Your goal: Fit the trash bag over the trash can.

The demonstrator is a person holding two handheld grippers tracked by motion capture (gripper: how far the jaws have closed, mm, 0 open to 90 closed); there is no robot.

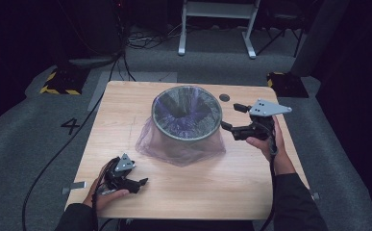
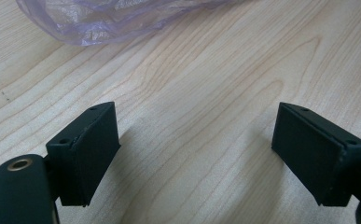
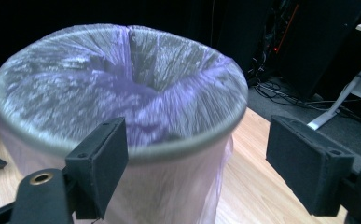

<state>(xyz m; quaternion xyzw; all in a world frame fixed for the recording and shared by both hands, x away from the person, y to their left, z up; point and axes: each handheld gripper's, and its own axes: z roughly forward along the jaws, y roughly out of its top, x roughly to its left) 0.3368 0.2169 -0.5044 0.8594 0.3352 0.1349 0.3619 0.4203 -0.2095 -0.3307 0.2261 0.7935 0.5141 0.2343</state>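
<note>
**Bin with purple bag, both grippers open**

High view: the bin [image 1: 187, 113] stands mid-table [image 1: 126, 101], its bag [image 1: 181, 149] spreading onto the wood. The left gripper [image 1: 142, 183] rests near the front edge, the right gripper [image 1: 231, 118] hovers beside the rim.

Left gripper view: jaws apart over bare wood, bag edge [image 2: 103, 21] ahead.

Right gripper view: jaws apart, nothing between them; the rim [image 3: 183, 147] is close ahead, with a stand [image 3: 350, 93] behind.

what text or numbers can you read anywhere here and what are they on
"4": a dark figure on the grey floor left of the table.
The yellow and black stripes on the floor block are a warning pattern, not words.
No text shows on the bin, its purple bag or the grippers' jaws.
</note>
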